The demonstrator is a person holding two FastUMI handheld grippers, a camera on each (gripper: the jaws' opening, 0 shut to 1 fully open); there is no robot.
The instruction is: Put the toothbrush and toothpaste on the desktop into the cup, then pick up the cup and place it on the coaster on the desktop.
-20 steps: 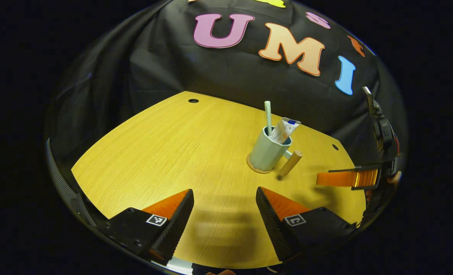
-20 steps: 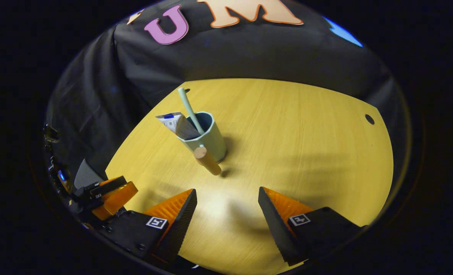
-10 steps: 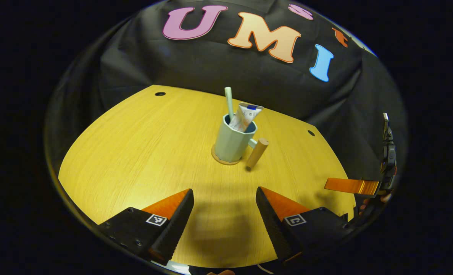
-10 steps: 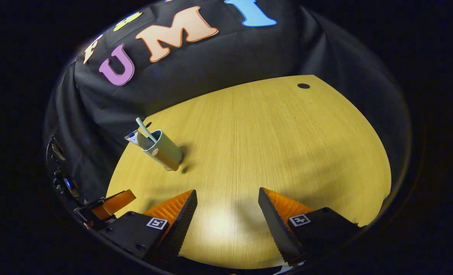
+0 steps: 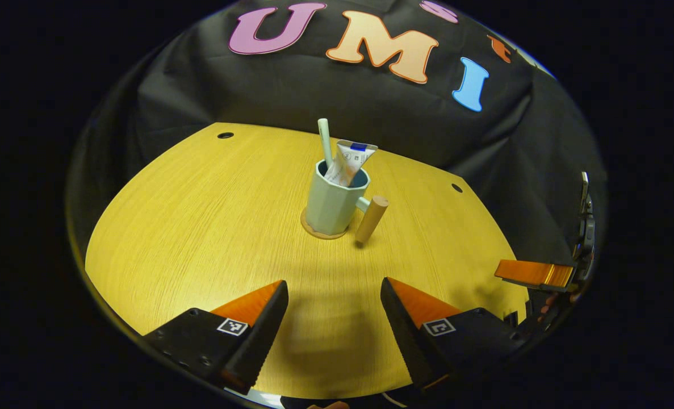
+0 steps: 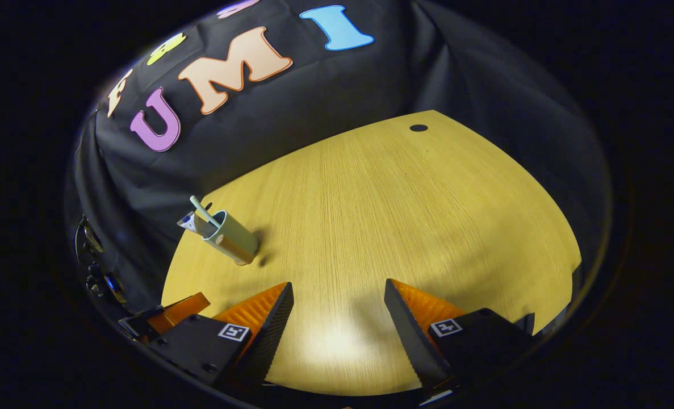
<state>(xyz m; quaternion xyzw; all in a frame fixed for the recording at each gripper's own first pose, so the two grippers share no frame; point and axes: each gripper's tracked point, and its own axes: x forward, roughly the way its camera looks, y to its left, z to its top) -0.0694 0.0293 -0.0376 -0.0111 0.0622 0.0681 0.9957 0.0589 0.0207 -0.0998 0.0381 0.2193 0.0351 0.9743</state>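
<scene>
A pale green cup (image 5: 331, 203) with a wooden handle (image 5: 371, 218) stands upright on a round coaster (image 5: 317, 233) mid-table. In it lean a pale toothbrush (image 5: 325, 141) and a white toothpaste tube (image 5: 349, 162). My left gripper (image 5: 334, 295) is open and empty, hanging over the near table edge, well short of the cup. In the right gripper view the cup (image 6: 231, 237) sits far left with the toothbrush (image 6: 202, 211) in it. My right gripper (image 6: 337, 295) is open with nothing between its fingers, and it also appears at the right edge of the left gripper view (image 5: 535, 273).
The yellow wooden table (image 5: 212, 227) has small dark holes near its far corners (image 5: 225, 136) (image 5: 456, 188) (image 6: 418, 128). Black cloth walls close off the back. The left gripper (image 6: 172, 309) peeks in at the lower left of the right gripper view.
Both grippers have drawn back from the cup. The right gripper's view swung to the right, so the cup slid far left and shrank. The cup stays on the coaster.
</scene>
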